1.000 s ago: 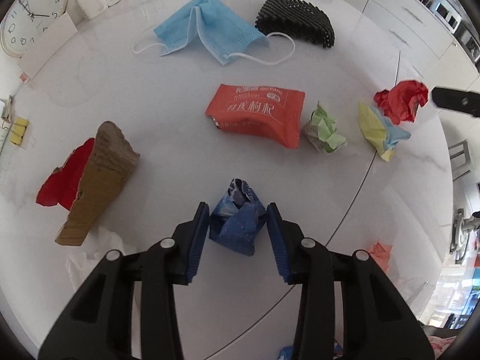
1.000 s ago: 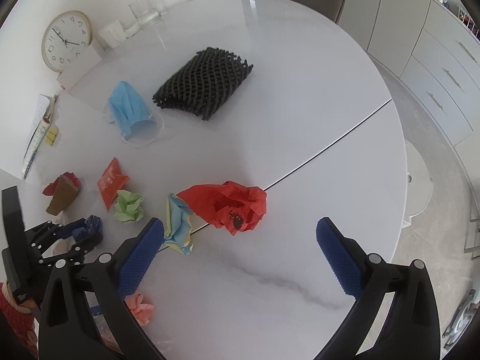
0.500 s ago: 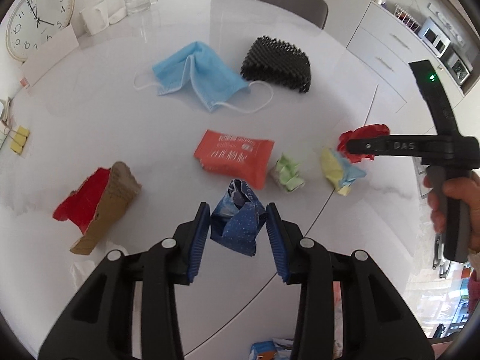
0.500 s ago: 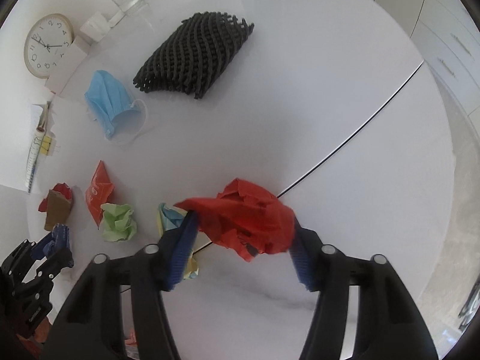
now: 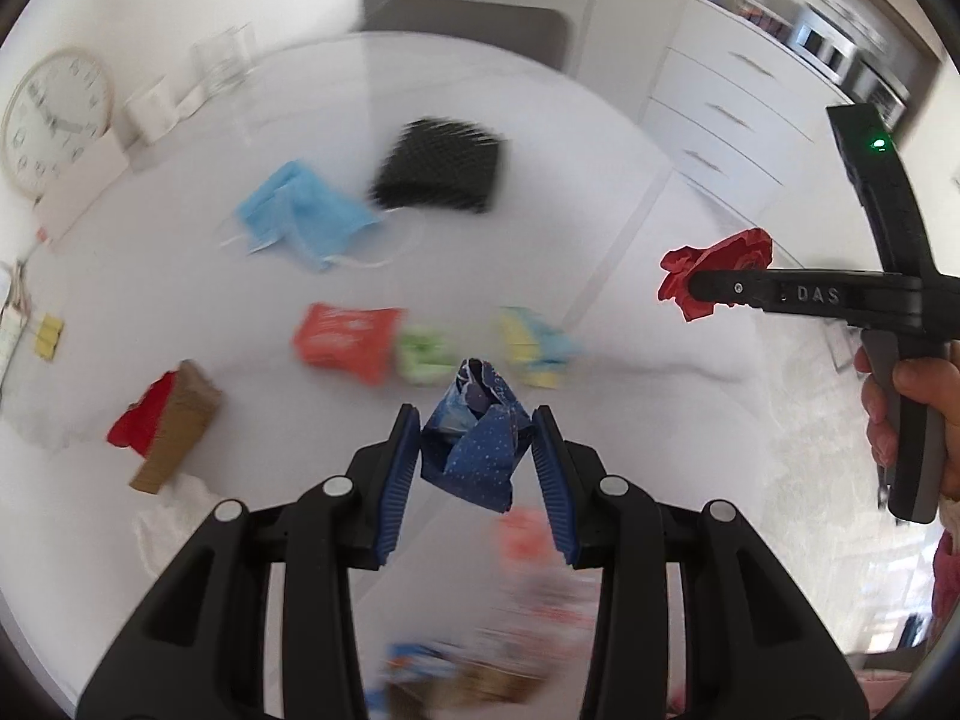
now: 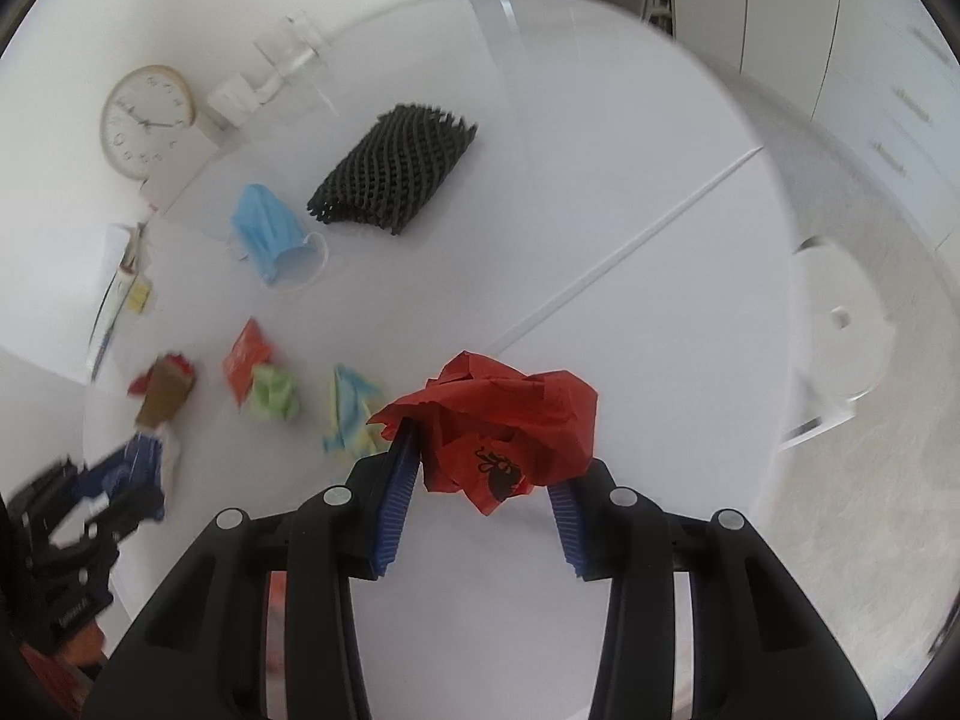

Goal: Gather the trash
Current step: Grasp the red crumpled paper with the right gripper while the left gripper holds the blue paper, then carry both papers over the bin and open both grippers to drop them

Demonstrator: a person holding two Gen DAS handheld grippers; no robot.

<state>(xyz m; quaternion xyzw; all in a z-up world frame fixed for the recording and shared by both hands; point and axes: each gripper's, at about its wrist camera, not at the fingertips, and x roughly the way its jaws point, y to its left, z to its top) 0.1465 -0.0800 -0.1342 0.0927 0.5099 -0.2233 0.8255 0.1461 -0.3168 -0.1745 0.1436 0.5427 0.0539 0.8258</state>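
My left gripper [image 5: 474, 426] is shut on a crumpled blue wrapper [image 5: 477, 450] and holds it above the white table [image 5: 540, 192]. My right gripper [image 6: 480, 444] is shut on a crumpled red wrapper [image 6: 504, 420], also lifted off the table; it shows in the left wrist view [image 5: 714, 273] at the right. On the table lie a blue face mask [image 5: 300, 219], a black mesh pad [image 5: 438, 171], an orange snack packet [image 5: 345, 339], a green paper ball [image 5: 423, 354], a yellow-blue wrapper [image 5: 534, 348] and a brown and red paper cup [image 5: 168, 426].
A wall clock [image 5: 51, 120], glasses [image 5: 222, 60] and a white cup stand at the table's far left. A chair [image 5: 468, 18] is behind the table. White drawers [image 5: 738, 102] stand at the right. Blurred colourful trash [image 5: 510, 630] lies below my left gripper.
Both grippers have risen and pulled back from the table with their wrappers. The right gripper closed on the red wrapper and lifted it off the surface.
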